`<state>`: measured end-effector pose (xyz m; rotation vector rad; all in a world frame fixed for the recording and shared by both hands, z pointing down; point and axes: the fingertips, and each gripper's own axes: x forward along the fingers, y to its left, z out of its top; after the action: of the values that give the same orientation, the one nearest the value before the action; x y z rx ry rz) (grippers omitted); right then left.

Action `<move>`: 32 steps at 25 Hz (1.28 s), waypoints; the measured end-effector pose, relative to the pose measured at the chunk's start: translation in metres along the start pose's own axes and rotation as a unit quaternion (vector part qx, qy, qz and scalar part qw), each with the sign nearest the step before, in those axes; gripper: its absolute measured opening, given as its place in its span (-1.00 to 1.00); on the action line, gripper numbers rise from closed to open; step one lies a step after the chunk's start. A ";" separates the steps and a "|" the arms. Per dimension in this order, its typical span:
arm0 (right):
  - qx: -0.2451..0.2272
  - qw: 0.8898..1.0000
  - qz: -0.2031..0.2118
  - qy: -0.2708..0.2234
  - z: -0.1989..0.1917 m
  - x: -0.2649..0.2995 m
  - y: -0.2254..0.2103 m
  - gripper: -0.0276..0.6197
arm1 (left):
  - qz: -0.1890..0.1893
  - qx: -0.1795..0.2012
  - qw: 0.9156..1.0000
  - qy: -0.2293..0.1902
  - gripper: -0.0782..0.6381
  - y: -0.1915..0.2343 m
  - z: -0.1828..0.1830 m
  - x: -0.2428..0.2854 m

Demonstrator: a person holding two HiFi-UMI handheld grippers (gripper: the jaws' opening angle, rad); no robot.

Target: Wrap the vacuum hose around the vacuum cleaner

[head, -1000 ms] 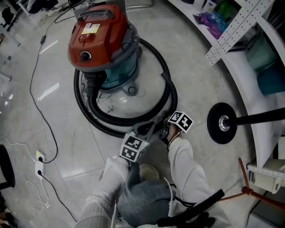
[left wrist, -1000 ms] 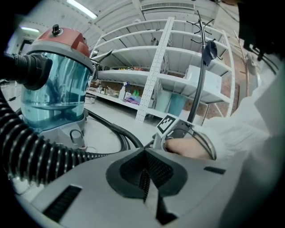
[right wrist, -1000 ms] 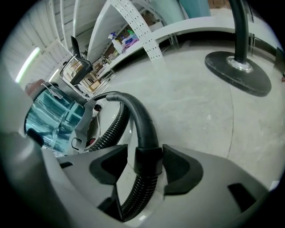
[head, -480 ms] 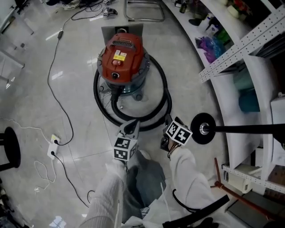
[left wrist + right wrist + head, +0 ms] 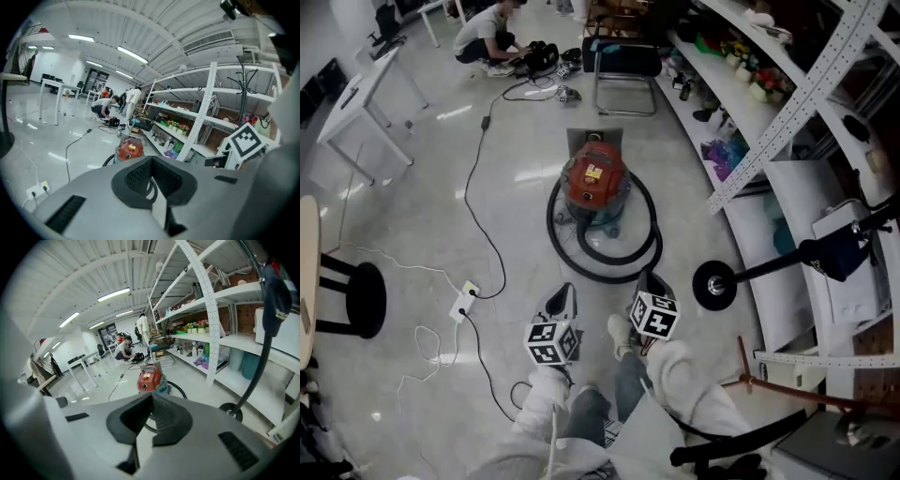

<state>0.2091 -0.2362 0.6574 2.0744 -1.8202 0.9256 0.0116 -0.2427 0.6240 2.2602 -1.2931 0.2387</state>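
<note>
The red vacuum cleaner (image 5: 598,186) stands on the floor (image 5: 431,178), well ahead of both grippers, with its black hose (image 5: 614,278) lying in loops around its base. The left gripper (image 5: 152,158) is pinched together at the tips, holding nothing. The right gripper (image 5: 152,393) is closing, its tips meeting with nothing between them. Both point toward the vacuum cleaner without touching it.

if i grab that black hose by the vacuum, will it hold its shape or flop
Probably floppy: the hose lies in curved loops on the floor around the vacuum cleaner, so a lifted section would likely sag. One end appears joined to the vacuum cleaner, so pulling may tug or roll it.
</note>
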 end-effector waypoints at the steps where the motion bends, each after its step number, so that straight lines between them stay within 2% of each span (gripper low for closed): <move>1: 0.005 1.000 -0.003 0.005 -0.005 -0.028 0.011 -0.87 | 0.003 0.001 1.000 0.006 -0.78 -0.003 0.005 -0.026; 4: -0.008 1.000 -0.003 0.016 -0.012 -0.106 0.039 -0.87 | -0.002 0.019 1.000 0.016 -0.78 -0.026 0.024 -0.094; 7: -0.034 0.999 0.008 -0.004 -0.003 -0.165 0.062 -0.87 | -0.011 0.039 0.999 0.008 -0.78 -0.055 0.047 -0.142; 9: -0.044 0.999 0.009 -0.011 -0.004 -0.195 0.072 -0.87 | -0.015 0.046 0.999 0.008 -0.78 -0.074 0.047 -0.170; 13: -0.054 0.998 0.016 -0.014 -0.031 -0.247 0.081 -0.87 | -0.023 0.056 0.998 0.015 -0.78 -0.109 0.015 -0.227; 17: -0.010 1.000 0.020 -0.011 -0.076 -0.301 0.070 -0.87 | -0.019 0.058 0.998 0.024 -0.78 -0.142 -0.031 -0.279; 21: 0.001 1.000 0.018 -0.013 -0.102 -0.352 0.061 -0.87 | -0.011 0.060 0.998 0.022 -0.78 -0.168 -0.045 -0.319; 28: -0.005 0.998 0.024 -0.058 -0.071 -0.404 0.070 -0.87 | -0.029 0.094 0.995 0.014 -0.78 -0.194 -0.031 -0.360; 32: -0.008 0.997 0.032 -0.075 -0.064 -0.417 0.081 -0.87 | -0.034 0.086 0.996 0.000 -0.78 -0.195 -0.024 -0.370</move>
<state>0.1005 0.1194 0.4417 2.1395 -1.9721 0.7865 -0.0177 0.1270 0.4293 2.4444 -1.2349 0.3371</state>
